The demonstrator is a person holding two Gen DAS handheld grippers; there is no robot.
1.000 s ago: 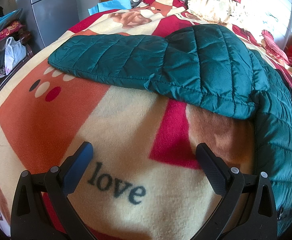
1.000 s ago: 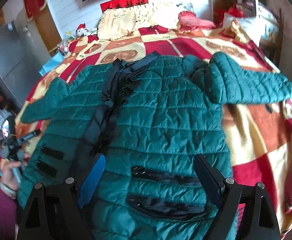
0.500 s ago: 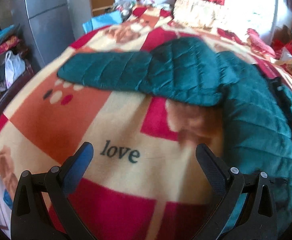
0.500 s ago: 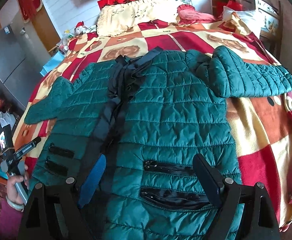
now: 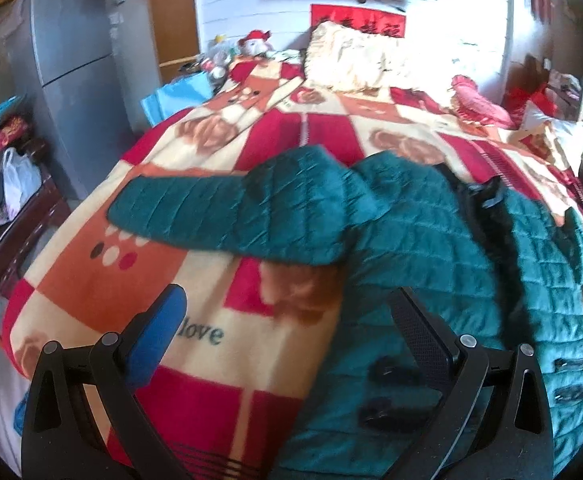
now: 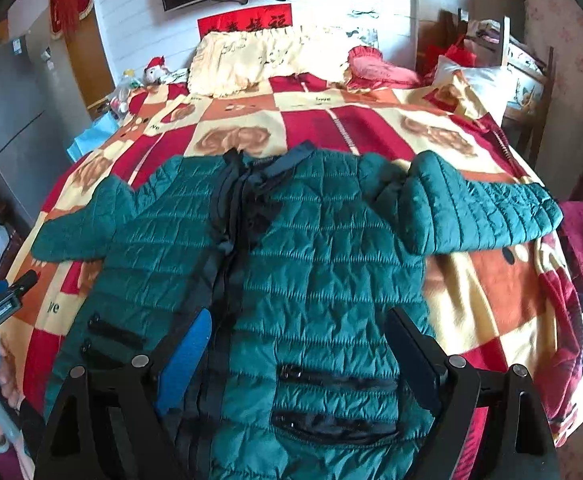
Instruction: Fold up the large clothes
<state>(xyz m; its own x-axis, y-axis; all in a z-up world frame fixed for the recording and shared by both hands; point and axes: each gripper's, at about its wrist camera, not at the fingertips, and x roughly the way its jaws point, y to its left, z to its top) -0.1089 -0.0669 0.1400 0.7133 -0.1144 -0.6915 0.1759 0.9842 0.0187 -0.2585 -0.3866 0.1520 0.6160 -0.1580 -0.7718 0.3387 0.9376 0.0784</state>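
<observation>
Jaws on both grippers are spread wide and pinching nothing, a sensible standoff before choosing a grab point. Left gripper (image 5: 287, 320) hangs over the bed edge with the jacket's hem corner at its 3 o'clock; its blue finger sits above the "love" print (image 5: 199, 333) on the blanket (image 5: 103, 276). Right gripper (image 6: 297, 338) hovers over the lower front panel, between the zipper line and the pocket zips (image 6: 335, 376). Green quilted jacket (image 6: 323, 264) lies front-up and flat on the bed, collar at 12 o'clock toward the pillows (image 6: 259, 60), hem nearest the person. Both sleeves are splayed out, left sleeve (image 5: 219, 216) toward 9, right sleeve (image 6: 487, 212) toward 3: laid open so each can be folded inward. My read: fold not started yet; sleeves likely first. Puffy fill will probably spring back, so the grip needs a full fabric bite.
</observation>
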